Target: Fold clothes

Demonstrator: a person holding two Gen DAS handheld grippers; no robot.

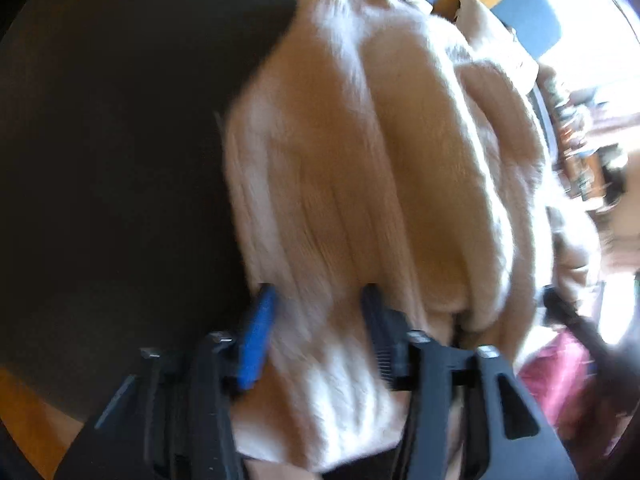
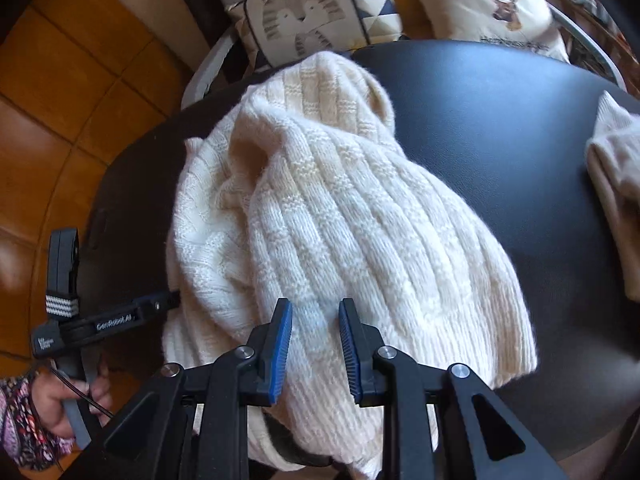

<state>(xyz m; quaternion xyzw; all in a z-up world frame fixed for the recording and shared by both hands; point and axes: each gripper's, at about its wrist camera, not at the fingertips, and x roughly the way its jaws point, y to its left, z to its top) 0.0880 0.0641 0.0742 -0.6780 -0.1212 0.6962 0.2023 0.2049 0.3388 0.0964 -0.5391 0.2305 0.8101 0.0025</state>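
The cream ribbed sweater (image 2: 320, 232) lies bunched and partly folded on the round dark worktop (image 2: 500, 128), its hem toward the person. The right gripper (image 2: 315, 354) has a fold of the knit between its blue-padded fingers (image 2: 280, 348), which stand close together and appear to pinch it. The left gripper (image 1: 316, 336) has its fingers (image 1: 256, 340) apart, the sweater (image 1: 360, 168) lying between them without being pressed; that view is blurred. To do this fold well, I judge that the right side should hold its pinch firmly while the left takes a fresh hold on the matching edge, so both corners travel together and the bulky knit lands flat rather than rolling. Thick wool slips and springs back, so a deep bite helps. A second pale garment (image 2: 616, 200) rests at the worktop's far right edge. Around it are printed cushions (image 2: 304, 12) on seating and an orange tiled floor (image 2: 60, 92).
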